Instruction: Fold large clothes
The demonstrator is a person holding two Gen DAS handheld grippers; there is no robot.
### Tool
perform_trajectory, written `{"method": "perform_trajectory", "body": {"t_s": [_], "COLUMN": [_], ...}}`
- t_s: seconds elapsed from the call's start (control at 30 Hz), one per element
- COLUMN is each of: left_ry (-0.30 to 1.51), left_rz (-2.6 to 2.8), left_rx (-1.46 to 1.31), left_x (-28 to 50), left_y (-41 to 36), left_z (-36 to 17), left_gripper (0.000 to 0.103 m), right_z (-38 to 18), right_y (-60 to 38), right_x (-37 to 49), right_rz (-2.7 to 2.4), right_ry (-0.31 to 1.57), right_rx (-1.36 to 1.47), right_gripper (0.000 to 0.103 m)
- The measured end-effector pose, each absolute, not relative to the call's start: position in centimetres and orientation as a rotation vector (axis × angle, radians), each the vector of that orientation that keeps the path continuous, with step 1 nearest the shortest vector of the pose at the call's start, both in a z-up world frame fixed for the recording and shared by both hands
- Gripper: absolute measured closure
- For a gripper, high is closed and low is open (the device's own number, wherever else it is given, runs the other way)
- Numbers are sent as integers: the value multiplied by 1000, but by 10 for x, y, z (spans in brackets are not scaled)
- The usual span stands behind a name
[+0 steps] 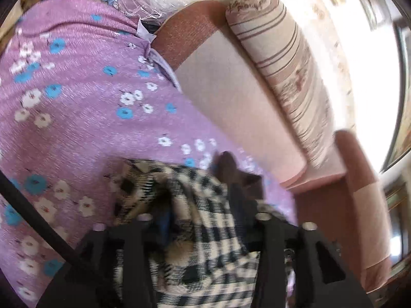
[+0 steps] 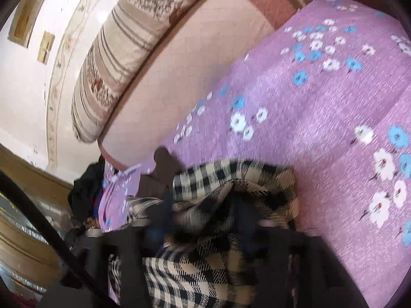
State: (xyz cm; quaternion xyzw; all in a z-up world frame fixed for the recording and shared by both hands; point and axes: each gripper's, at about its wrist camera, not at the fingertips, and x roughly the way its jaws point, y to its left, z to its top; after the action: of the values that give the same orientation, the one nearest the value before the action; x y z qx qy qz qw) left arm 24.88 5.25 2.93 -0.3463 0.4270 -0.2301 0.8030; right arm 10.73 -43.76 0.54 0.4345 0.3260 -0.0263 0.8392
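Left claw and right claw, each clamped on a bunched edge of the black-and-cream checked woven garment, which hangs gathered between the fingers just above the lilac bedspread printed with white and blue flowers. Step in hand, as judged: carrying the garment to the bed for spreading. The next move calls for drawing the claws apart and laying the cloth flat. Behind: a pink padded headboard, a striped beige bolster, and pale patterned wallpaper.
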Motion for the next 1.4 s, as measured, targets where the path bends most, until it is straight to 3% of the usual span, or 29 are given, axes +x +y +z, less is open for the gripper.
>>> {"method": "perform_trajectory", "body": {"t_s": [0.13,0.37,0.6,0.77,0.83,1.13,1.4], "left_ry": [882,844,864,935,947,910,885], "left_rz": [-513,-552,-587,-442,-404,-357,-273], "left_rx": [-798,-859,-852,-757,-701,-696,-609], "left_x": [243,237,233,237,238,231,222], "left_y": [54,59,57,57,58,96,125], "left_z": [40,58,68,62,62,73,80], "left_gripper": [37,27,19,18,18,18,18], "right_z": [12,34,57,43,33,3,35], "right_y": [-449,-435,-350,-282,-249,-131,-165], "right_x": [98,95,108,113,112,212,298], "right_rz": [-97,-79,62,241,312,292,-50], "right_ry": [645,626,716,833,880,1014,945], "right_rx": [933,858,528,394,341,101,169], "right_gripper": [34,34,34,53,55,55,47]}}
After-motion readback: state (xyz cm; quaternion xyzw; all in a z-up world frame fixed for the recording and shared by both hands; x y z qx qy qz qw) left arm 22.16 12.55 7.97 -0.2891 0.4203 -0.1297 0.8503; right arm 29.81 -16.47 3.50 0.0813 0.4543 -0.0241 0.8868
